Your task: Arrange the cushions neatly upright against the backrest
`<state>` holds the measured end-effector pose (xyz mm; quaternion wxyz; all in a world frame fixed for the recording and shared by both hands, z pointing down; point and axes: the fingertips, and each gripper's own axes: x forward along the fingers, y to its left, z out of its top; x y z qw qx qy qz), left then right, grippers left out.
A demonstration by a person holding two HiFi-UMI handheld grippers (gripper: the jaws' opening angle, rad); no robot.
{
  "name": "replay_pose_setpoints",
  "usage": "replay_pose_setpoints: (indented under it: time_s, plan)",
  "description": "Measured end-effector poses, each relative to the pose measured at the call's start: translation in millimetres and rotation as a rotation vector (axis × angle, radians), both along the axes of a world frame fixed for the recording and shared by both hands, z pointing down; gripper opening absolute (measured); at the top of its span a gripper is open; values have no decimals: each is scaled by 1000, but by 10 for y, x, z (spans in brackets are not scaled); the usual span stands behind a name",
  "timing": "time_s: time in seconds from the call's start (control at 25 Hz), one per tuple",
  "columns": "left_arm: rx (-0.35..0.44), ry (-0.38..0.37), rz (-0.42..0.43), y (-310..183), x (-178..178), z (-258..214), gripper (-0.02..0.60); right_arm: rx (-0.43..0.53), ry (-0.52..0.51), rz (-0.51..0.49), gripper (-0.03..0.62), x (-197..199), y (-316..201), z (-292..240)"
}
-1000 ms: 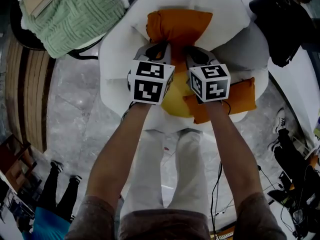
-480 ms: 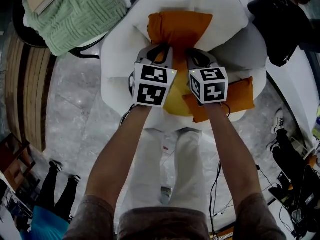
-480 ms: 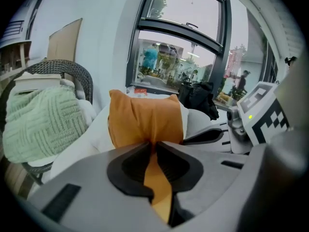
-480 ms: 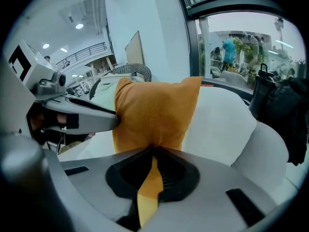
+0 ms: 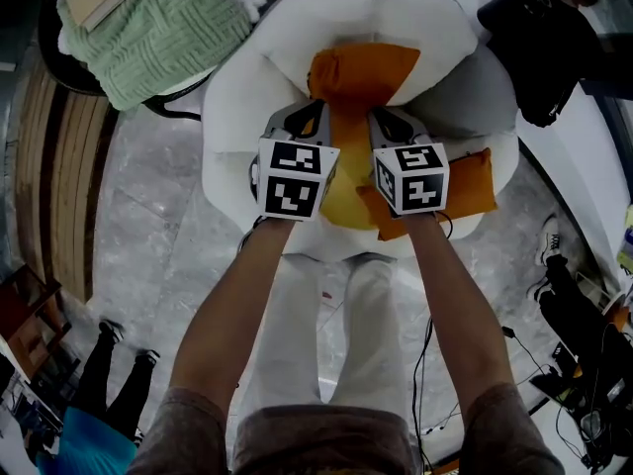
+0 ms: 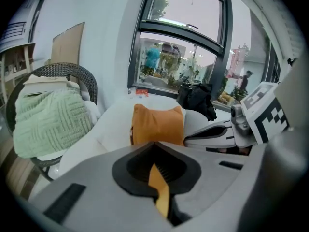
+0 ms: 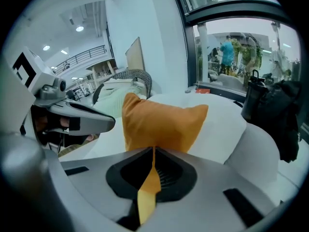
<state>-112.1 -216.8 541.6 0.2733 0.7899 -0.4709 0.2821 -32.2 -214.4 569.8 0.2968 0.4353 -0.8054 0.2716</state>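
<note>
Against backrest (image 5: 376,8), pushed closer than a sec ago: orange cushion (image 5: 361,72), fabric pinched tight by L gripper (image 5: 316,112) & R gripper (image 5: 381,117); nearly upright.

**Colours around the chair**

The tall cushion (image 5: 361,72) is orange. The side cushion (image 5: 475,188) is orange too. The low cushion (image 5: 346,194) is yellow. The chair (image 5: 237,97) is white. The blanket (image 5: 158,28) is light green with a woven zigzag pattern. The bag (image 5: 539,47) is black. The left gripper (image 5: 318,112) and right gripper (image 5: 381,117) are grey, with black-and-white squares. The floor (image 5: 148,236) is streaky grey.

No legible text, no brand names, no numbers or signs to read
</note>
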Motion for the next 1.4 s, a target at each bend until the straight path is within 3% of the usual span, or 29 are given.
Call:
replay_pose_setpoints:
  time_s: [0.4, 0.68, 0.96, 1.4]
  plan:
    - [-23, 38, 3, 204, 218, -136, 3, 15, -19, 16, 29, 190, 216, -206]
    - [5, 68, 67, 281, 678, -267, 3, 29, -25, 87, 29, 619, 364, -308]
    - [-2, 61, 220, 488, 1501, -220, 6, 35, 7, 213, 31, 1389, 669, -302]
    - [-43, 103, 543, 1069, 3114, -109, 29, 5, 54, 501, 31, 2865, 1459, -183]
